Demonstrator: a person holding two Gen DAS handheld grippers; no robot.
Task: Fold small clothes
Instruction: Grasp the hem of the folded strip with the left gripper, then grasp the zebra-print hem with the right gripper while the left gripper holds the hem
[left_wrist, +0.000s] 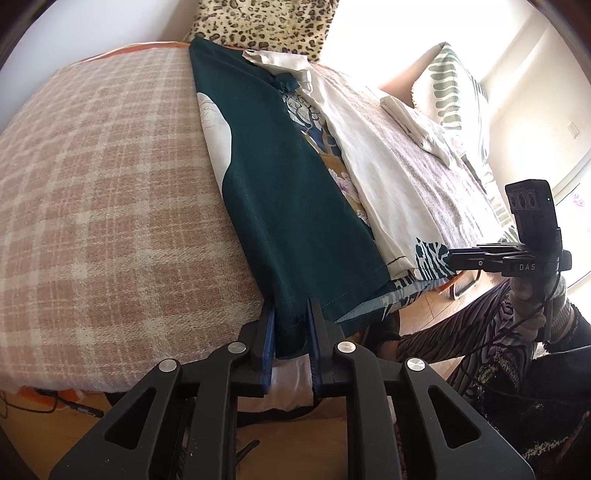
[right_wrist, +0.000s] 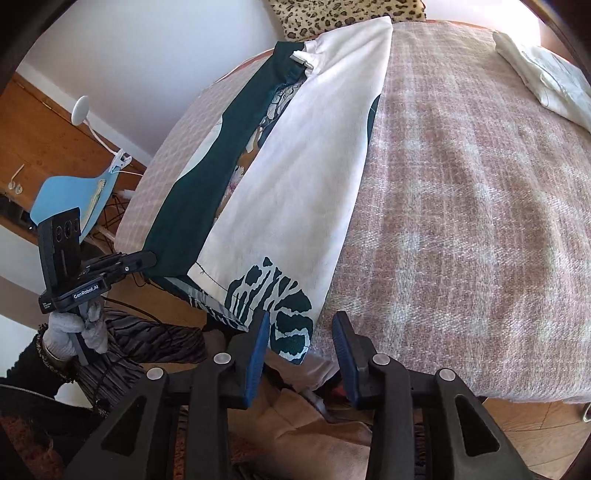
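Plaid blanket (right_wrist: 461, 206) underfoot, leopard cushion (left_wrist: 258, 26) beyond. Garment (left_wrist: 295, 192) stretched lengthwise ahead of both jaws, green side folded in, white side (right_wrist: 295, 177) folded over. Left gripper (left_wrist: 291, 332) straddling green hem corner, jaws narrowed, clamp uncertain. Right gripper (right_wrist: 299, 332) open, patterned hem corner between jaws. Probably mid-fold: next, pinch both corners, carry hem toward collar.

Garment (left_wrist: 295, 206): thin smooth woven cloth, dark teal face matt, white reverse (right_wrist: 295, 177) matt. Bed cover (left_wrist: 103, 192): coarse fuzzy checked wool-like weave, pink/cream. Left gripper (left_wrist: 291, 343) and right gripper (right_wrist: 300, 354): matt black plastic, ribbed blue rubbery pads (right_wrist: 343, 347), shiny metal pins. Floor (right_wrist: 535, 417): glossy wood. Cushion (left_wrist: 258, 26): plush leopard fabric.
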